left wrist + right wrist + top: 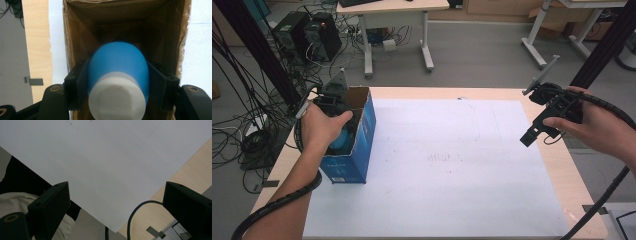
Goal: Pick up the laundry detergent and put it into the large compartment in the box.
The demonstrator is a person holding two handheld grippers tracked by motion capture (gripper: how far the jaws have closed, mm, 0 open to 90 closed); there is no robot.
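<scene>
A light wooden table (557, 165) covered by a white sheet (447, 165) stands in a workshop with a grey floor, a second desk (394, 10) and computer towers (307, 32) amid cables behind it. An open blue cardboard box (362, 145) sits upright near the sheet's left edge. The left gripper (343, 131), held in the person's left hand (319, 127), reaches down into that box, its jaws clamped on either side of a blue-and-white rounded object (117, 75); the object sits inside the box's brown interior, white end toward the camera. Well to the right of the box, the right hand (597, 125) holds the right gripper (537, 131) above the sheet's right edge, jaws spread wide and empty.
</scene>
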